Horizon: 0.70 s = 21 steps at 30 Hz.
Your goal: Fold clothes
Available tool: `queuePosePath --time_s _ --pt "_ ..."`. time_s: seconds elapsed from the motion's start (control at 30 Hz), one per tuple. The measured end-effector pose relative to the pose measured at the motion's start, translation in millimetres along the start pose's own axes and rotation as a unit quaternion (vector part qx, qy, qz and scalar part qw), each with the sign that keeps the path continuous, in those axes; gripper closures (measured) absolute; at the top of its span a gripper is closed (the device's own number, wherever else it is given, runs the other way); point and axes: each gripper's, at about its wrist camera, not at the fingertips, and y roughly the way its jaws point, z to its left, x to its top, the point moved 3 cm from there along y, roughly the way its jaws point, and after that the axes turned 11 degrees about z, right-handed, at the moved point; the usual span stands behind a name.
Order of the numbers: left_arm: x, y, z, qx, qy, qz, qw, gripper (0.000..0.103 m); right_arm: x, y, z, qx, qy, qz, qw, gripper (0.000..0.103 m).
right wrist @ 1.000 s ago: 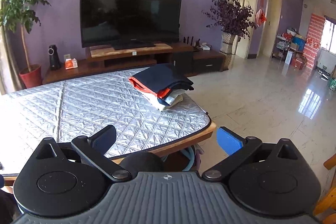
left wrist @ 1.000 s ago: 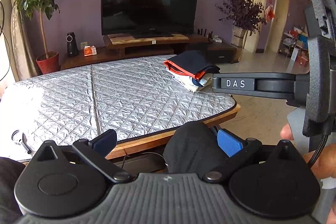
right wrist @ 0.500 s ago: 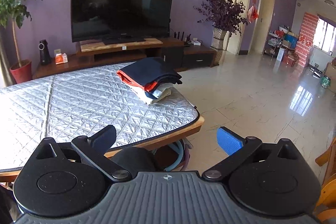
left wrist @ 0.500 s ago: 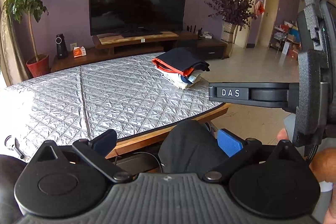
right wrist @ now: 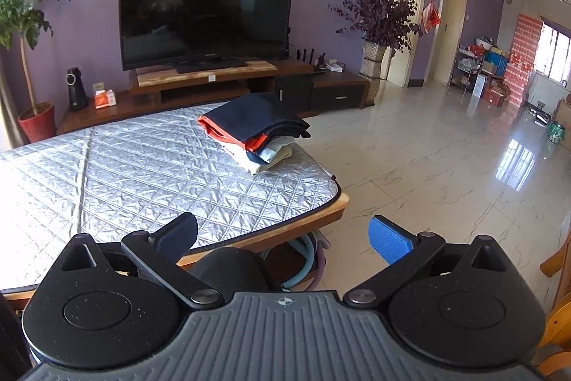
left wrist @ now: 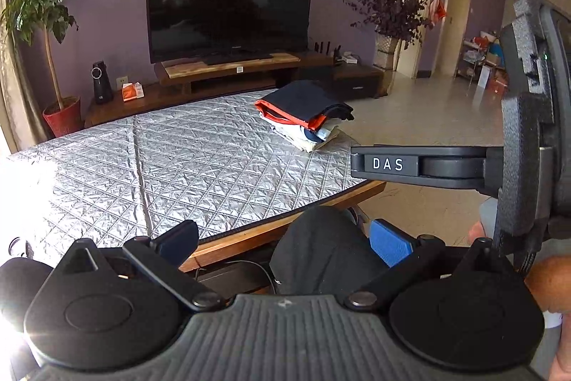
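At the far right corner of the table [right wrist: 150, 174] the folded clothes [right wrist: 253, 131] lay stacked, seemingly finished, while left gripper [left wrist: 285, 238] and right gripper [right wrist: 283, 236] fingers hung wide apart, empty.

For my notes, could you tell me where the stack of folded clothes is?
In both wrist views, the stack of folded clothes lies at the silver quilted table's far right corner.
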Motion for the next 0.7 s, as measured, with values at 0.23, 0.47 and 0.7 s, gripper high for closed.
queuePosePath --time_s 0.23,0.47,0.7 --pt "1.1 1.3 0.2 0.002 0.000 0.001 1.0000 0.001 -0.6 3.4 3.3 0.003 -0.007 0.003 1.000 0.000" --pt "0.9 1.0 0.1 0.003 0.000 0.001 1.0000 0.001 -1.7 3.2 3.0 0.006 -0.006 0.004 1.000 0.000" --pt "0.0 0.2 1.4 0.005 0.000 0.001 1.0000 0.001 -2.2 2.9 3.6 0.007 -0.007 0.004 1.000 0.000"
